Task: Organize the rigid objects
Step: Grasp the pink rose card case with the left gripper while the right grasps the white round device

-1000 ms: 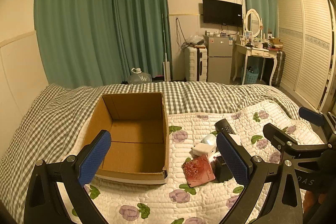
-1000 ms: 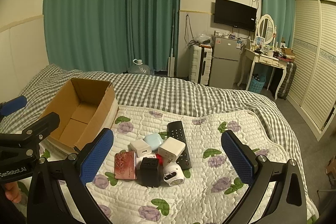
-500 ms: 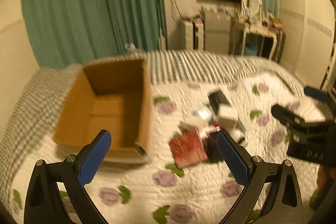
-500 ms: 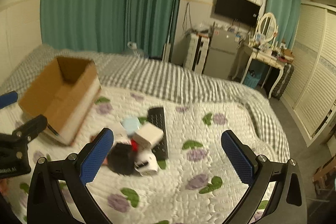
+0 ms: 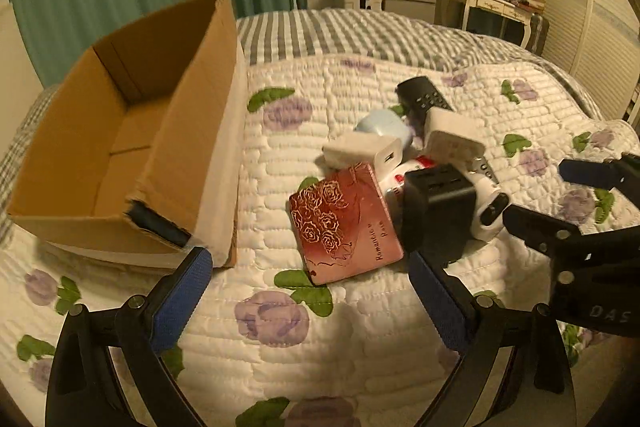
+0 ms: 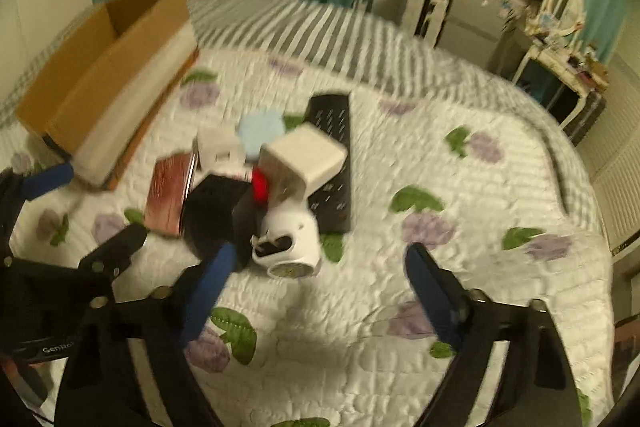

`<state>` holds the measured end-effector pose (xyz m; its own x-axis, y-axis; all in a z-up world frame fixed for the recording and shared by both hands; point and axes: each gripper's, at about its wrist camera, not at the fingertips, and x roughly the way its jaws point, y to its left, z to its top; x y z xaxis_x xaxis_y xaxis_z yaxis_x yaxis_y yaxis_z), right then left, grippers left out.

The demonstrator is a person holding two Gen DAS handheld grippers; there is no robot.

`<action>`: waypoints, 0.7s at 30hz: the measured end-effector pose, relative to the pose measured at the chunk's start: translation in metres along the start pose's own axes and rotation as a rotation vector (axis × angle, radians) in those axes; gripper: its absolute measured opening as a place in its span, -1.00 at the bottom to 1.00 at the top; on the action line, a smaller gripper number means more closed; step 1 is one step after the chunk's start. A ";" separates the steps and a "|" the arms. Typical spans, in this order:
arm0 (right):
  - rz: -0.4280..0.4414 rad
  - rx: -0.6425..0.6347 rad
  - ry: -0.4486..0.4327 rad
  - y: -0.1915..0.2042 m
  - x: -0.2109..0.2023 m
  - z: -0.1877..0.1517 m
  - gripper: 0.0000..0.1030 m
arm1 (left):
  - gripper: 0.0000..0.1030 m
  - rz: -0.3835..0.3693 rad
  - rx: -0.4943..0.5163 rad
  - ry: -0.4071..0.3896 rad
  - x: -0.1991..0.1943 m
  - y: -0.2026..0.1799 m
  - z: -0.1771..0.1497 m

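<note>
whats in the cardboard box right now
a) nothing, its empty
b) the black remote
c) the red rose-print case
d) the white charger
a: the left wrist view looks into the cardboard box and shows only its bare floor; the black remote, red rose-print case and white charger all lie on the quilt beside it.

Both grippers hang low, angled downward, side by side. The left gripper (image 5: 308, 291) has its blue-padded fingers (image 5: 182, 297) spread wide, holding nothing. The right gripper (image 6: 320, 291) is likewise spread wide and empty, its view motion-blurred.
</note>
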<state>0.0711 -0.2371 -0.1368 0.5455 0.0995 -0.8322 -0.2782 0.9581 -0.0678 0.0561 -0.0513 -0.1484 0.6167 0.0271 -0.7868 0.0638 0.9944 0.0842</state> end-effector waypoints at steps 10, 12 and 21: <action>0.027 -0.044 0.128 0.013 0.056 0.008 0.33 | 0.87 -0.040 -0.005 0.028 0.015 0.002 0.000; 0.034 -0.046 0.147 0.014 0.066 0.010 -0.10 | 0.85 -0.040 -0.004 0.030 0.017 0.001 0.001; -0.010 -0.037 0.082 0.005 0.031 -0.002 -0.10 | 0.43 -0.094 -0.060 0.102 0.042 -0.002 0.005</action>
<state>0.0851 -0.2302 -0.1643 0.4821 0.0661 -0.8736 -0.3030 0.9482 -0.0955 0.0857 -0.0529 -0.1788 0.5273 -0.0590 -0.8476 0.0684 0.9973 -0.0268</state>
